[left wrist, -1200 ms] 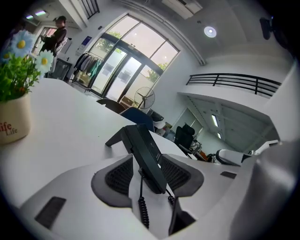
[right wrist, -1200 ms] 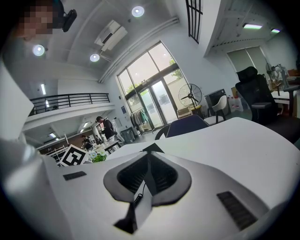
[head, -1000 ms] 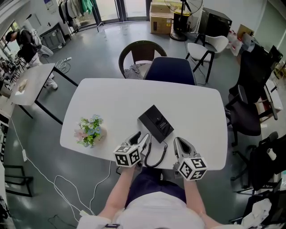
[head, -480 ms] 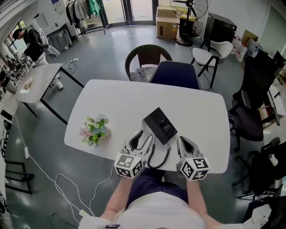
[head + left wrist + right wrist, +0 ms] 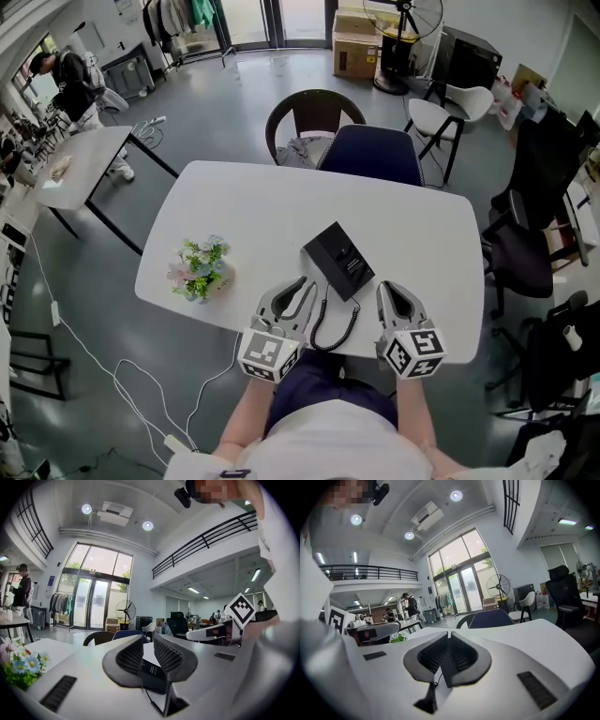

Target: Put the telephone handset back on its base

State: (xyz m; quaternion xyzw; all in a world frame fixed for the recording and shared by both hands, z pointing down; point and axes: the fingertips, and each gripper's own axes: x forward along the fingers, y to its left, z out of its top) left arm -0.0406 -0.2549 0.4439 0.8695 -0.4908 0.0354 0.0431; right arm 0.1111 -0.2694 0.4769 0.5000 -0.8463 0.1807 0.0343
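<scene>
White table [image 5: 253,216]: left gripper [image 5: 148,640], jaws just closing, clamps handset [image 5: 152,674], print illegible; right gripper [image 5: 448,634] pinched together, empty.

White rounded-rectangle table [image 5: 262,206], top mostly bare. Black box-shaped telephone base [image 5: 338,261] sits near front edge, turned at angle to it. Black coiled cord [image 5: 354,323] loops on surface just in front of base. Small bunch of pastel flowers with green leaves [image 5: 199,268] at left side, well apart from base.
</scene>
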